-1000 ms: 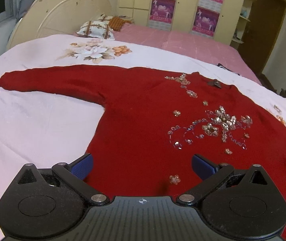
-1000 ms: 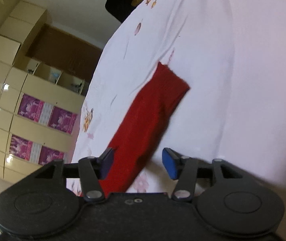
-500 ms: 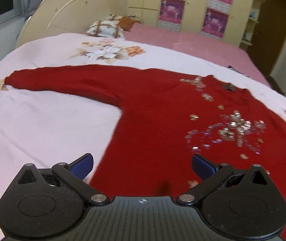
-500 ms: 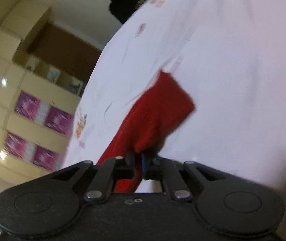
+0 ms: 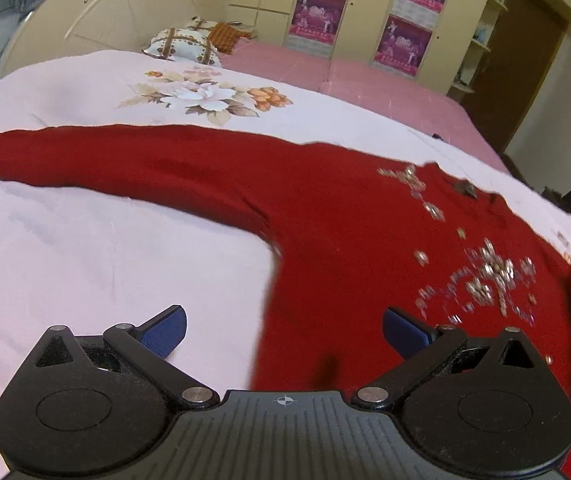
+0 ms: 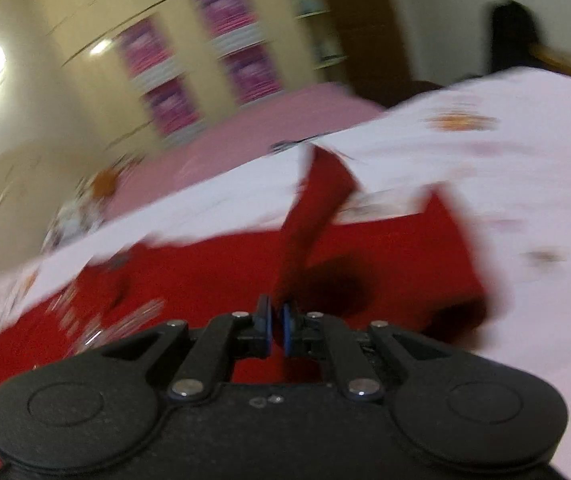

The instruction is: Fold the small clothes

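Right tool pinches a sleeve of the red sweater; left tool hangs spread over its hem.

The red sweater [image 5: 325, 216] lies flat on the bed [image 5: 85, 248], sequined front up, one sleeve stretched toward 10 o'clock in the left wrist view. The left tool [image 5: 283, 330] has its blue pads wide apart, at the sweater's lower edge, gripping nothing. In the blurred right wrist view, the right tool [image 6: 276, 330] is pressed together on the other sleeve [image 6: 317, 208], which rises toward 12 o'clock above the sweater's body.

Right claw [image 6: 276, 330] pinching red sleeve [image 6: 315, 216]
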{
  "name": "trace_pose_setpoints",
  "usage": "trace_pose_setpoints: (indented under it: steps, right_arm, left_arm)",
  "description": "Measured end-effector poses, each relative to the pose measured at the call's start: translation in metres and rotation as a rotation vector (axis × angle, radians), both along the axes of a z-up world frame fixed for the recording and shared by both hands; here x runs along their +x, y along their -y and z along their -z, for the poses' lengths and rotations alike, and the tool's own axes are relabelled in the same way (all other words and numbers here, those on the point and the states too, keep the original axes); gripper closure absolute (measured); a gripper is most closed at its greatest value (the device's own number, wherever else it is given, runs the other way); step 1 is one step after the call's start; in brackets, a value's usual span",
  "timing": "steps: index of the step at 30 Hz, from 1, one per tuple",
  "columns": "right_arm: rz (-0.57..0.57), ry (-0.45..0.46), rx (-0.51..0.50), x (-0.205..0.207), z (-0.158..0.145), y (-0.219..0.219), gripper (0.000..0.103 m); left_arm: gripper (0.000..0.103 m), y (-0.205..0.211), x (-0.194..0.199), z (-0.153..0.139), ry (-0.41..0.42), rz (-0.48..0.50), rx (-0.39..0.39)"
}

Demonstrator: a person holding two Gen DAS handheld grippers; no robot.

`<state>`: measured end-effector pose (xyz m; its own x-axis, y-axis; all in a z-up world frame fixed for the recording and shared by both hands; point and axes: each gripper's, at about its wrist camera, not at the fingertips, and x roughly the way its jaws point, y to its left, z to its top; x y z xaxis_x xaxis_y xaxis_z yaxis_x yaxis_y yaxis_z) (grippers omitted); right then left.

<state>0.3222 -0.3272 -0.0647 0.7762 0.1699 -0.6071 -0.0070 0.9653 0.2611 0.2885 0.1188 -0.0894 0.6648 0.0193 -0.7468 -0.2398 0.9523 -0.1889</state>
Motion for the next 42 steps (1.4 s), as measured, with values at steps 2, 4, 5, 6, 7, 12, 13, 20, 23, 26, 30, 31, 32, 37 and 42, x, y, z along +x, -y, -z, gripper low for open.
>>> trace_pose_setpoints:
  steps: [2, 4, 5, 6, 7, 12, 13, 20, 23, 26, 30, 31, 32, 37, 42]
  right_arm:
    - [-0.089, -0.01, -0.056, 0.002, 0.002, -0.057, 0.097]
    - [-0.151, -0.008, -0.119, 0.001, 0.005, -0.102, 0.097]
    - [-0.175, -0.007, -0.143, 0.0, 0.006, -0.124, 0.097]
    - [-0.194, -0.007, -0.157, 0.001, 0.008, -0.14, 0.097]
    - [-0.214, -0.008, -0.167, 0.0, 0.01, -0.157, 0.097]
    - [-0.26, 0.0, -0.194, -0.006, 0.012, -0.203, 0.097]
    - [-0.267, 0.008, -0.206, -0.008, 0.012, -0.21, 0.097]
    - [-0.339, 0.043, -0.292, -0.004, 0.025, -0.259, 0.094]
    - [-0.378, 0.075, -0.309, -0.006, 0.031, -0.269, 0.082]
    - [-0.367, 0.083, -0.306, -0.007, 0.029, -0.269, 0.082]
    - [-0.289, 0.086, -0.222, -0.017, 0.016, -0.237, 0.084]
    - [-0.264, 0.083, -0.203, -0.02, 0.013, -0.224, 0.084]
    - [-0.234, 0.077, -0.176, -0.024, 0.01, -0.209, 0.084]
    - [-0.068, 0.021, 0.075, -0.04, 0.0, -0.117, 0.08]
    - [0.197, -0.016, 0.465, -0.051, 0.01, -0.007, 0.076]
  left_arm:
    - [0.0, -0.015, 0.006, 0.0, 0.007, 0.019, -0.013]
    - [0.0, -0.029, 0.012, -0.002, 0.014, 0.03, -0.003]
    - [0.0, -0.036, 0.014, -0.004, 0.018, 0.024, 0.007]
    - [0.0, -0.043, 0.016, -0.006, 0.023, 0.022, 0.011]
    - [0.0, -0.05, 0.019, -0.007, 0.033, 0.034, -0.003]
    - [0.0, -0.073, 0.033, -0.008, 0.076, 0.067, -0.084]
    - [0.0, -0.074, 0.037, -0.008, 0.081, 0.075, -0.1]
    - [0.0, -0.067, 0.065, 0.005, 0.08, 0.1, -0.257]
    - [0.0, -0.053, 0.074, 0.009, 0.079, 0.133, -0.284]
    - [0.0, -0.035, 0.089, 0.012, 0.074, 0.176, -0.318]
    - [0.027, -0.006, 0.109, 0.019, 0.016, 0.226, -0.345]
    - [0.027, 0.002, 0.115, 0.024, -0.016, 0.234, -0.337]
    - [0.027, 0.007, 0.12, 0.027, -0.033, 0.238, -0.334]
    - [0.031, 0.029, 0.135, 0.038, -0.069, 0.266, -0.335]
    - [0.098, 0.042, 0.141, 0.044, -0.068, 0.273, -0.294]
